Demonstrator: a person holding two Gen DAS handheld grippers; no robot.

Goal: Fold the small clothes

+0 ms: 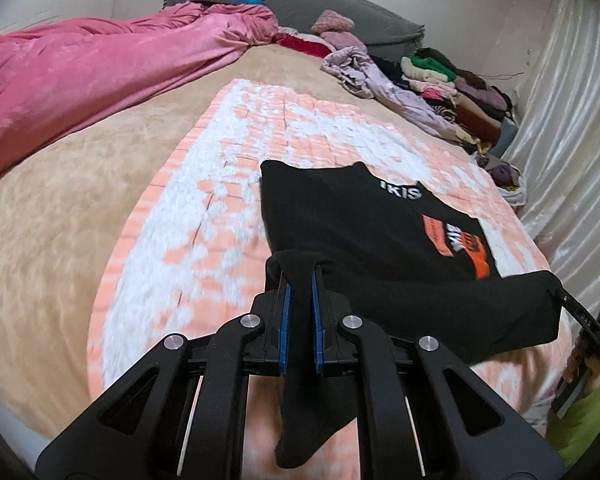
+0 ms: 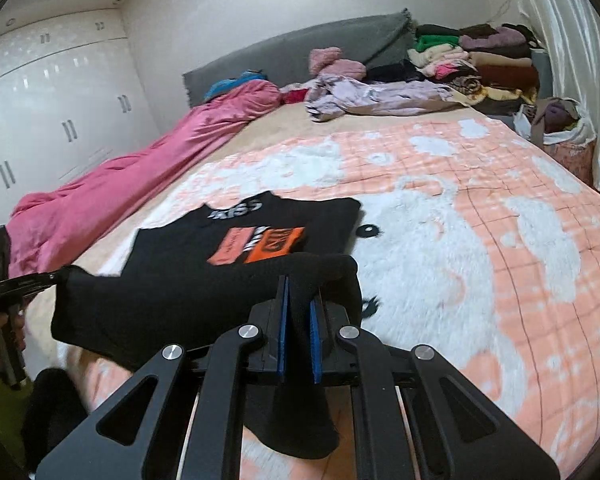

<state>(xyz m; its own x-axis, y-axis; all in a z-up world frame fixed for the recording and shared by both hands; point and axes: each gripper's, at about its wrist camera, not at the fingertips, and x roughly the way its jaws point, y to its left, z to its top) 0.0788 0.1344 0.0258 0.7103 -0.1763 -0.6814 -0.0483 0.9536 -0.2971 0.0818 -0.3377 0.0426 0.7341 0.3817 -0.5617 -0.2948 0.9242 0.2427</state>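
So the t-shirt (image 2: 204,280) is on the patterned blanket (image 2: 460,240), which is spread over the bed (image 1: 60,200). Its near edge is lifted off the blanket, one corner pinched in the left gripper (image 1: 300,292), the other in the right gripper (image 2: 299,300); the far part lies flat. A rolled-up duvet (image 1: 80,76) runs along the bed's left side. Behind everything is the headboard (image 2: 300,48), with a crumpled garment (image 2: 372,96) in front of it and a stack of folded clothes (image 2: 480,60) at the far right corner. The wardrobe (image 2: 40,100) stands past the duvet.
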